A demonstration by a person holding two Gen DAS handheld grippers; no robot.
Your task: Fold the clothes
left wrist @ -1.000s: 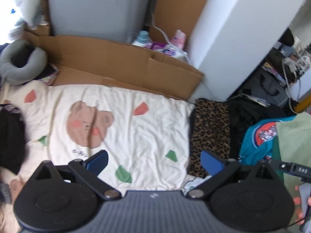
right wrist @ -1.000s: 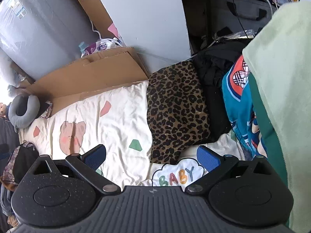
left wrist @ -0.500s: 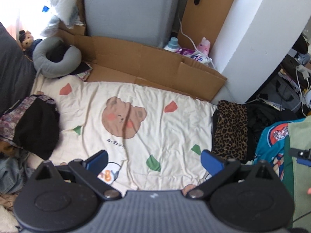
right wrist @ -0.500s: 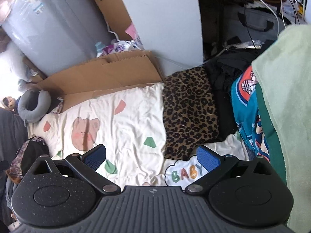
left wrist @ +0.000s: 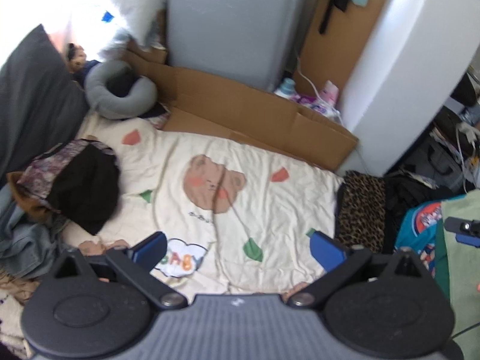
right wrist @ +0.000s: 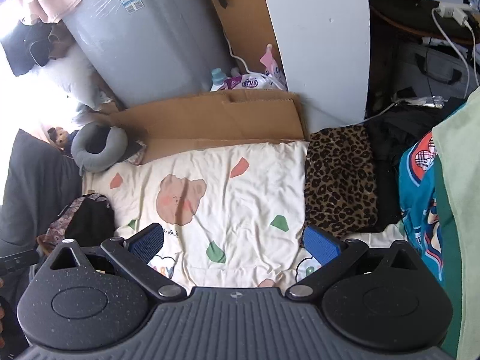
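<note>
A folded leopard-print garment lies at the right end of a cream bear-print blanket. Beside it sit a black garment and a blue printed garment. A pile of dark and patterned clothes rests at the blanket's left. My left gripper hovers open above the blanket's near edge, holding nothing. My right gripper is also open and empty, above the same edge.
Flat cardboard lines the far side, with a grey cabinet, a white panel and bottles behind. A grey neck pillow and a dark cushion lie at the left. A green cloth hangs at the right.
Both grippers have pulled back and up, so more of the blanket and the clothes pile at the left now shows. Both stay open.
</note>
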